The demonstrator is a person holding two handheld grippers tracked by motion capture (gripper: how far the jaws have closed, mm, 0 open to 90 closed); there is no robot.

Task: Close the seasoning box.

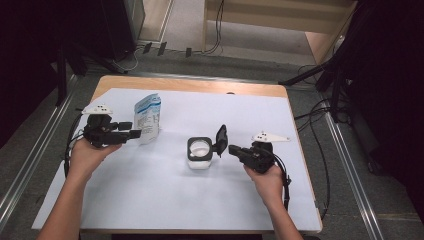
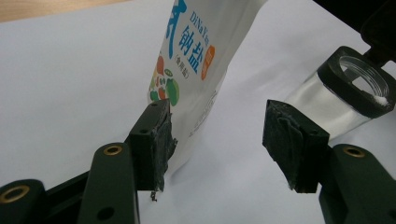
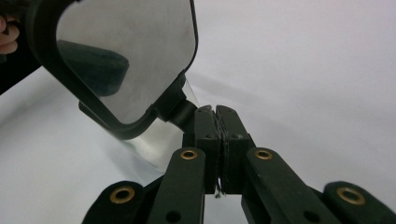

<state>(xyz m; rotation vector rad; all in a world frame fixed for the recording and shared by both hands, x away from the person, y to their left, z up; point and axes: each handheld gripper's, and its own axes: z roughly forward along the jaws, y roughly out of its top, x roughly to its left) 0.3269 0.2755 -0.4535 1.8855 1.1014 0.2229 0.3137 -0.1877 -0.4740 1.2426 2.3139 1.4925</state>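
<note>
A white salt pouch (image 1: 148, 117) with blue print stands at the table's left; in the left gripper view the pouch (image 2: 196, 70) leans beside one pad. My left gripper (image 1: 131, 129) is open, jaws wide apart (image 2: 217, 126), with the pouch's lower corner just inside them. A clear square jar (image 1: 199, 152) with a black rim stands mid-table, its hinged black lid (image 1: 220, 137) flipped up. The jar (image 2: 345, 93) holds a little white powder. My right gripper (image 1: 234, 149) is shut, its pads together (image 3: 216, 112) right beside the lid (image 3: 126, 56) and its hinge, with nothing between them.
A white sheet (image 1: 165, 200) covers the wooden table (image 1: 190, 85). Cables (image 1: 315, 125) and dark stands (image 1: 330, 75) crowd the right side. Metal rails (image 1: 350, 165) run along the floor on both sides.
</note>
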